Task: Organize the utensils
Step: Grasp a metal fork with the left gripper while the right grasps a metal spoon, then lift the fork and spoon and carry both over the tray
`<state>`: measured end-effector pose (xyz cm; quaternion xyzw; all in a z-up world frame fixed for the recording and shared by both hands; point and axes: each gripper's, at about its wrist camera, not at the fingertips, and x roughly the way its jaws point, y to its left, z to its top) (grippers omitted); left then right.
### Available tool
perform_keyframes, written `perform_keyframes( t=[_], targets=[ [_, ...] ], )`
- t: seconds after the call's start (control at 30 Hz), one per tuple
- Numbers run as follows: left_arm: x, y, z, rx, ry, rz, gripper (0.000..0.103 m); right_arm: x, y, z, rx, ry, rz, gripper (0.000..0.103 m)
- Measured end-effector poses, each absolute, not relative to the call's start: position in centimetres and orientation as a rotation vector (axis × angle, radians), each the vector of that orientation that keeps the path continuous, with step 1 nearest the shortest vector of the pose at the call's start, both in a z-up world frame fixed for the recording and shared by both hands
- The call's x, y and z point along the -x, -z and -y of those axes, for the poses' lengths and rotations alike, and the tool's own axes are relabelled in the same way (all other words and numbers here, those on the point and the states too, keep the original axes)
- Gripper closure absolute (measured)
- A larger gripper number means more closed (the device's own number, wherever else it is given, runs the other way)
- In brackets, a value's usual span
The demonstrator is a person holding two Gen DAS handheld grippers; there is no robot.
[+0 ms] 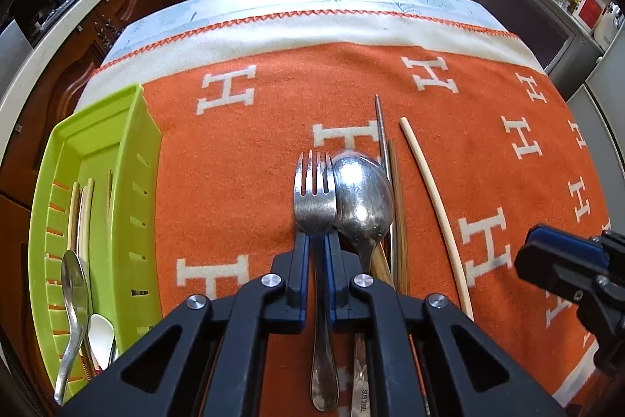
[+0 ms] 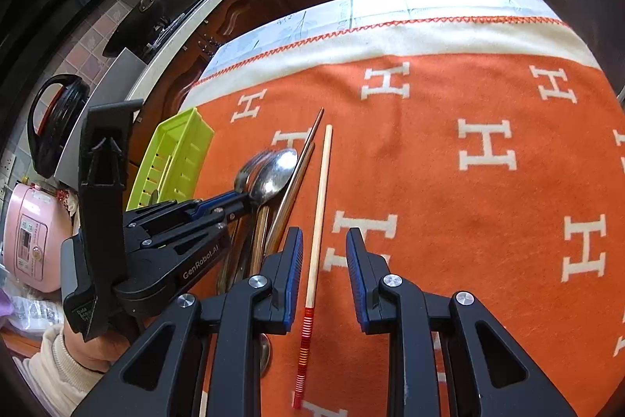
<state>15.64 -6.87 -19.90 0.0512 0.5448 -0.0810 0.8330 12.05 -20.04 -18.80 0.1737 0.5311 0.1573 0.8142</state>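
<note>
At the far left of the orange blanket (image 1: pixel 250 151) stands a lime-green slotted tray (image 1: pixel 134 159), holding pale chopsticks (image 1: pixel 80 206), a steel spoon (image 1: pixel 74 284) and a small white spoon (image 1: pixel 100 335), all lying along its length. To the right of the tray, with bare cloth between, lies a loose row of utensils set side by side, heads pointing away from the cameras. First comes a steel fork (image 1: pixel 315 198); the left gripper (image 1: pixel 317 241) has its blue-padded jaws pinched tight on the fork's neck just below the tines, the handle running back between the two fingers towards the camera. Touching the fork's right edge is a large steel spoon (image 1: pixel 363 198), its bowl partly lying over a wood-handled piece beneath it. Just beside the spoon lie a thin metal chopstick (image 1: pixel 381 127) and a dark wooden chopstick (image 1: pixel 400 221), close together. A little further right, apart from these, lies a single pale chopstick (image 1: pixel 433 198) with a red-and-white striped end (image 2: pixel 304 346). The right gripper (image 2: pixel 324 245) hangs over this chopstick with its jaws part-way apart, one finger on either side of the shaft and neither pad touching it; the stick passes nearer the left-hand finger. The right side of the blanket shows only its white H pattern. A cream sleeve (image 2: pixel 50 374) shows behind the left gripper in the right wrist view.
</note>
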Motion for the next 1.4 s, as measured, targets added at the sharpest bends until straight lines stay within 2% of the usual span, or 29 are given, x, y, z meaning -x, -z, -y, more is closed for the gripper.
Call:
perform_keyframes(
  t=[0.53,0.93,1.2,1.4],
  targets=[
    [-12.1,14.6,2.1,0.043,0.211,-1.049,0.099,-12.7,19.4,16.9,-0.377,-0.418,-1.129,0.080],
    [-10.3,14.5,-0.1,0.143,0.280,-1.011,0.099,-15.7,22.0,13.2,-0.426,-0.414,-1.137,0.080],
    [-10.1,14.4,-0.7,0.167,0.295,-1.009,0.099,-16.4,21.8,10.8,-0.356,-0.397,-1.112,0.081],
    [-9.9,14.1,-1.3,0.182,0.301,-1.006,0.099,-16.2,21.8,9.2,-0.307,-0.386,-1.069,0.099]
  ],
)
